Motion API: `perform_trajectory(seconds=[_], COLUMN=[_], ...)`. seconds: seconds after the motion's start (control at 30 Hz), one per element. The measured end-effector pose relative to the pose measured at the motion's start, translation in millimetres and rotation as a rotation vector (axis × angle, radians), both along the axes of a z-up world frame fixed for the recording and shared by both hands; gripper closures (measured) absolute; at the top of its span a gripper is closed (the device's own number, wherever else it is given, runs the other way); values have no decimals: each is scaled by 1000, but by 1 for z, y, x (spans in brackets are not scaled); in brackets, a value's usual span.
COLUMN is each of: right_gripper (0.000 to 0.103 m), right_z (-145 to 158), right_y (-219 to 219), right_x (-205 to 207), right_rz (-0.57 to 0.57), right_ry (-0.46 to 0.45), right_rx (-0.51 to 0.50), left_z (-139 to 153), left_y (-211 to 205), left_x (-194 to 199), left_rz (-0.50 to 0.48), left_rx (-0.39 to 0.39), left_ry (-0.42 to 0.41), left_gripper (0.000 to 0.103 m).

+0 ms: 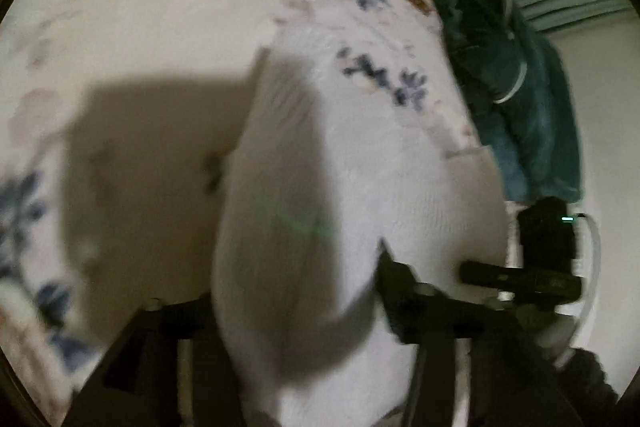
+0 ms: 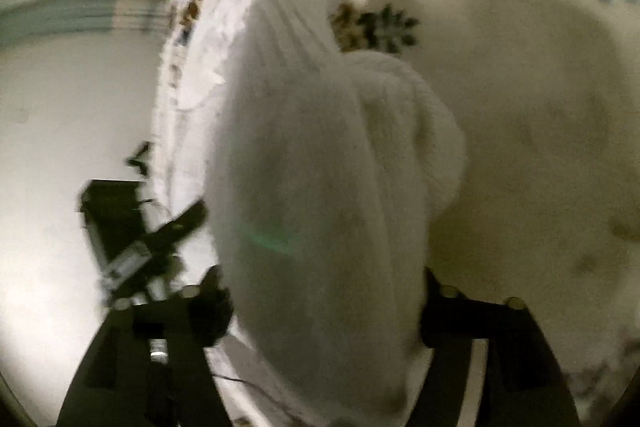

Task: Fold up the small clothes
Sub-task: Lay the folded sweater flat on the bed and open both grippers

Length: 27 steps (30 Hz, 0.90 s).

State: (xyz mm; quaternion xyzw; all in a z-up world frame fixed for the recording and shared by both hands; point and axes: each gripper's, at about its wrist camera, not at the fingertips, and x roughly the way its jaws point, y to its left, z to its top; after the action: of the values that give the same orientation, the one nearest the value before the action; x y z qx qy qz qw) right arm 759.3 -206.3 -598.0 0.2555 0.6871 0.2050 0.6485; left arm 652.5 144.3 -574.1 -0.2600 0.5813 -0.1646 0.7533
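A white knitted garment (image 1: pixel 320 187) lies in a long fold on the floral bedcover (image 1: pixel 140 7). In the left wrist view it runs down between the fingers of my left gripper (image 1: pixel 292 307), whose jaws stand apart with no pinch on the cloth. The right wrist view shows the same garment (image 2: pixel 312 147), ribbed and bunched, filling the gap of my right gripper (image 2: pixel 326 303), whose jaws are also spread wide. Each gripper appears in the other's view: the right one (image 1: pixel 520 279) at the bed's edge, the left one (image 2: pixel 152 247) beside the garment. The picture is blurred.
A dark teal blanket (image 1: pixel 520 87) hangs over the bed's right edge in the left wrist view. The bedcover (image 2: pixel 520 67) spreads wide to the right of the garment. Past the bed's edge lies pale floor (image 2: pixel 60 147).
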Motion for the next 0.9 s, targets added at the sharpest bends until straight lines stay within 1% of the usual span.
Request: perform_trajectory(seconds=[0.03,0.07,0.1,0.13,0.17,0.2,0.23,0.27,0.33,0.37,0.4,0.43,0.5,0.63,0.73,0.8,0.9], right_gripper=[16,8,5,4,4,4,4,4,4,4,2,0,0,0,0,0,0], right_z=[9,20,28,38,43,47,46,47,46,41,36,34,40,70,97,120,156], right_y=[3,7,14,24,26,27,20,18,22,21,18,17,26,33,37,23,24], right_x=[-11,-19,-17,-25,-36,-46,-58,-71,-90,-94,-103,-108,-112,-133,-154,-179,-210], right_rz=[23,49,67,73,69,50,38,24,-15,-38,-51,-59,-57,-59,-76,-89,-103], right_ry=[-32,-88,-129,-159,-172,-186,-197,-205,-191,-172,-165,-171,-196,-259,-296,-309,-333], right_rx=[-88,-204,-291,-364,-424,-472,-505,-532,-577,-587,-598,-618,-665,-756,-785,-784,-804], left_z=[4,10,18,21,23,24,23,21,17,16,15,17,25,48,67,80,107], left_y=[0,-2,-3,-4,-4,-5,-5,-5,-6,-6,-7,-10,-16,-35,-48,-53,-60], left_x=[-8,-17,-31,-40,-48,-62,-68,-77,-93,-98,-101,-104,-109,-118,-131,-139,-157], left_rz=[6,5,6,11,18,23,25,29,49,55,57,74,83,83,78,78,75], left_rx=[68,122,186,240,275,324,352,380,403,403,405,428,462,575,637,658,669], left_ry=[-5,-31,-69,-85,-96,-105,-103,-100,-97,-96,-78,-83,-102,-160,-190,-199,-216], left_gripper=[40,39,33,20,14,5,2,2,0,0,0,0,0,0,0,0,0])
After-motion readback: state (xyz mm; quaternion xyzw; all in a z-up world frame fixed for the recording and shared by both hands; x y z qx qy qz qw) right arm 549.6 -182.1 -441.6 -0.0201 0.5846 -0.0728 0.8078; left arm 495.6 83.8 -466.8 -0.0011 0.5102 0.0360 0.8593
